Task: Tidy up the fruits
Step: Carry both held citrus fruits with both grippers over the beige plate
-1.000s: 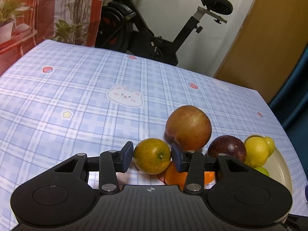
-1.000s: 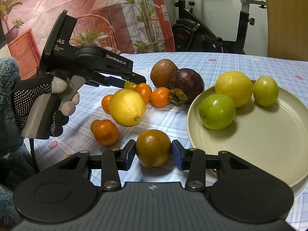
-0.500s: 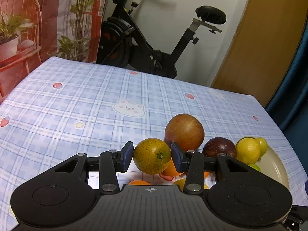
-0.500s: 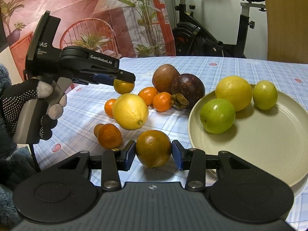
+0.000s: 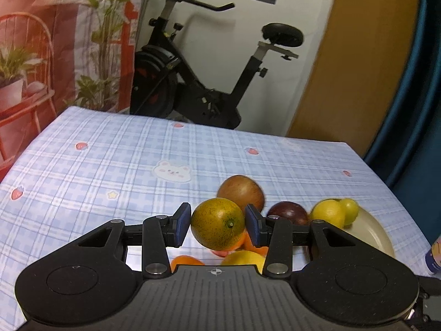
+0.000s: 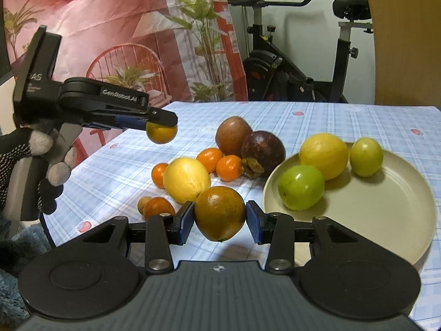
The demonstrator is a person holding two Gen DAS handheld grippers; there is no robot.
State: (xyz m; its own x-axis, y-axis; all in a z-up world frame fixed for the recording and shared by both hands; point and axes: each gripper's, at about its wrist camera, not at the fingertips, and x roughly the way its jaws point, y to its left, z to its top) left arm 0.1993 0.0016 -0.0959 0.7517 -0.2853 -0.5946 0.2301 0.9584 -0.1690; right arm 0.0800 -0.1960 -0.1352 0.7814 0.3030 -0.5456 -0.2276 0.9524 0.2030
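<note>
My left gripper (image 5: pixel 217 220) is shut on a green-yellow speckled orange (image 5: pixel 215 226) and holds it clear above the checked tablecloth. In the right wrist view that left gripper (image 6: pixel 165 118) hangs at the left with the orange (image 6: pixel 161 135) under its fingers. My right gripper (image 6: pixel 219 218) is shut on a brownish-orange fruit (image 6: pixel 219 212), low over the cloth beside the beige plate (image 6: pixel 372 220). On the plate lie a lemon (image 6: pixel 323 155), a green apple (image 6: pixel 300 187) and a small green fruit (image 6: pixel 366 156).
Loose on the cloth are a lemon (image 6: pixel 186 183), several mandarins (image 6: pixel 228 167), a red-brown fruit (image 6: pixel 233 135) and a dark purple mangosteen (image 6: pixel 263 149). An exercise bike (image 5: pixel 204 82) stands behind the table's far edge. A gloved hand (image 6: pixel 41 160) holds the left gripper.
My left gripper has risen with the orange, so the fruit pile now sits lower and farther in its view. The right gripper has stayed almost in place with its fruit.
</note>
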